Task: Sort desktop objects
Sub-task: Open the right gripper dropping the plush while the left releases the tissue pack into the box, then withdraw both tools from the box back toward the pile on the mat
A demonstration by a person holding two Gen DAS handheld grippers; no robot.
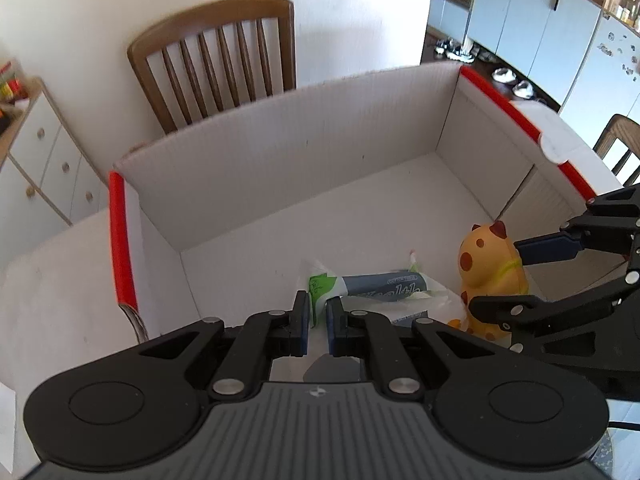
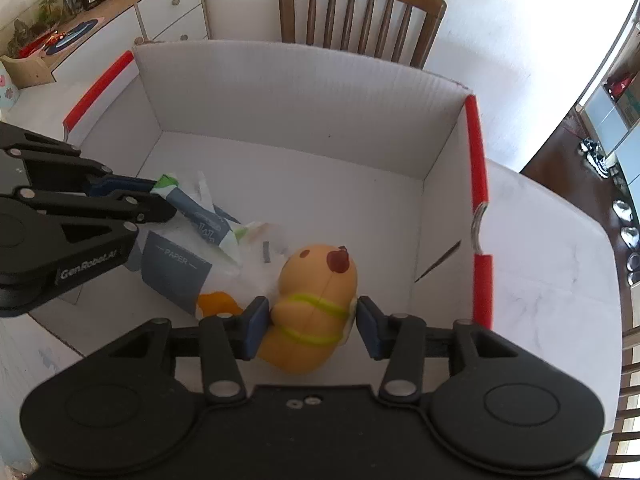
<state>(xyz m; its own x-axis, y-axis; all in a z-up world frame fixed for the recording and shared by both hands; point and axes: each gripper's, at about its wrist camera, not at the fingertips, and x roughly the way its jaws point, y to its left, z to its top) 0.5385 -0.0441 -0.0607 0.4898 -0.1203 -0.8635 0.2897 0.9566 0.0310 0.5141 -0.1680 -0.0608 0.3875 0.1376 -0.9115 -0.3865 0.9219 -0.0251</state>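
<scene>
While nearly shut, left fingers (image 1: 318, 312) on tissue pack (image 1: 380, 288).

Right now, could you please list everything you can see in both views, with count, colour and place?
Box: one, white with red edge strips, on the table, open top.
Toy: one, yellow with brown spots, in the box, between the right gripper's jaws.
Tissue pack: one, grey and green, in the box, its end pinched by the left gripper.
Paper packet: one, grey and clear, on the box floor under the tissue pack.
Table: one, white, under the box.
Chair: one, brown wood, behind the box.
Drawers: one unit, white, at the wall.
Left gripper: black, jaws shut on the tissue pack.
Right gripper: black, jaws on the toy.
</scene>
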